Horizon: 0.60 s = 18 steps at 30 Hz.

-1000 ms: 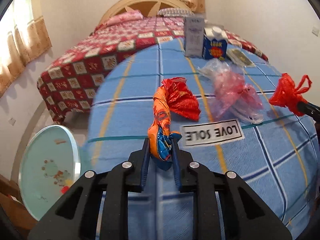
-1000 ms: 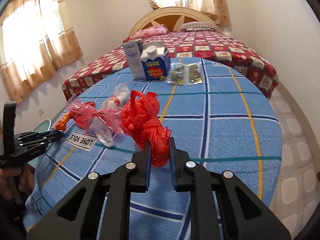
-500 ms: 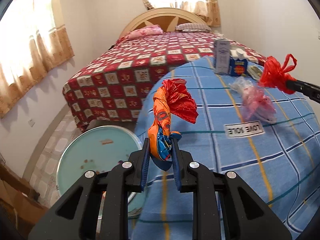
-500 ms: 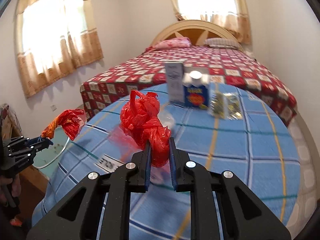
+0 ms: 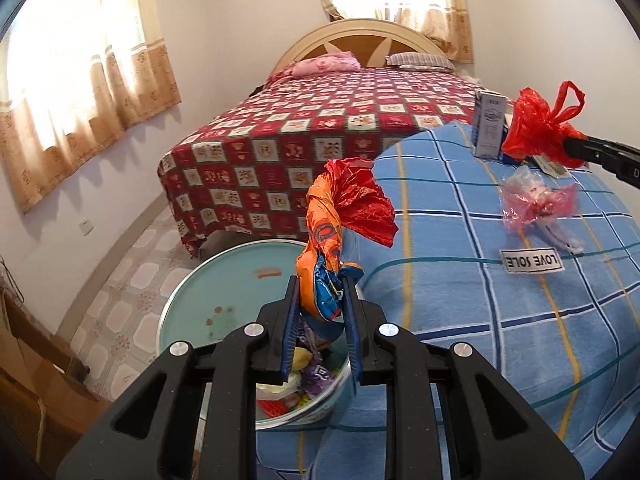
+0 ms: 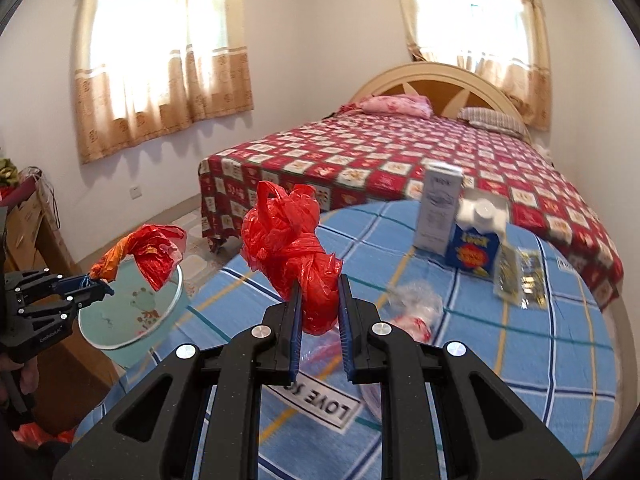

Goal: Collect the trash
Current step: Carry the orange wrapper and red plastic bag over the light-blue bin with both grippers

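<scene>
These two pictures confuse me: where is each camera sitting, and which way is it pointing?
Left wrist view: sits on the left gripper, looking along its fingers past the crumpled wrapper they clamp, down at the bin and across the table to the bed.
Right wrist view: sits on the right gripper, which clamps a red plastic bag, facing the table, cartons and bed; a hand shows at the left edge.
Shared: each view catches the other gripper, plus bin, table, bed.

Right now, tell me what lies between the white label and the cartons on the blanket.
A crumpled clear-pink plastic bag lies between the label and cartons; left wrist view.
</scene>
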Motion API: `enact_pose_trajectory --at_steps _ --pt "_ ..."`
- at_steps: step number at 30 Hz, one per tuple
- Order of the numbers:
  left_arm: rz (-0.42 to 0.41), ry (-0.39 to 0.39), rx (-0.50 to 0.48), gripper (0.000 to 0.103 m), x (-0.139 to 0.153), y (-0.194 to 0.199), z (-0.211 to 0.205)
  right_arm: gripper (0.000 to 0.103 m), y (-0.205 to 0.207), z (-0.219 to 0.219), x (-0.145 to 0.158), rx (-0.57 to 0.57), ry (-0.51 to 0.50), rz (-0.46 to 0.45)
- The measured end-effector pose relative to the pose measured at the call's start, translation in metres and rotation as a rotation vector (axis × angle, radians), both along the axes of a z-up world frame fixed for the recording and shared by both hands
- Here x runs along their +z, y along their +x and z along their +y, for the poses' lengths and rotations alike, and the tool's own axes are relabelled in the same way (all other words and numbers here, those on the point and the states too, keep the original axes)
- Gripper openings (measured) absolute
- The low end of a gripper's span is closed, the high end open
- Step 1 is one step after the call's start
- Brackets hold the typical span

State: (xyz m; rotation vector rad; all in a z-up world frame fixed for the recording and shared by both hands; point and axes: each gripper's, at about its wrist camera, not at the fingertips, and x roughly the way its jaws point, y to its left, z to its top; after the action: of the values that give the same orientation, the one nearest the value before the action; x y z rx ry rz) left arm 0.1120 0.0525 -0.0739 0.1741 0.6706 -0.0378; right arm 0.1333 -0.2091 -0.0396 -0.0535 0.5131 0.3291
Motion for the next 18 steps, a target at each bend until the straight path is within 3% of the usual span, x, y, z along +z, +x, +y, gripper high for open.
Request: enact_pose_trajectory --at_steps 6,18 --pt "0.004 0.007 0.035 0.021 -0.001 -0.003 0.016 0.017 0.009 0.024 0.002 0.051 -0.025 0.002" --pt "0.035 0.017 0.101 0.021 -0.013 -0.007 0.045 0.017 0.035 0.085 -0.029 0.178 -0.082 0.074"
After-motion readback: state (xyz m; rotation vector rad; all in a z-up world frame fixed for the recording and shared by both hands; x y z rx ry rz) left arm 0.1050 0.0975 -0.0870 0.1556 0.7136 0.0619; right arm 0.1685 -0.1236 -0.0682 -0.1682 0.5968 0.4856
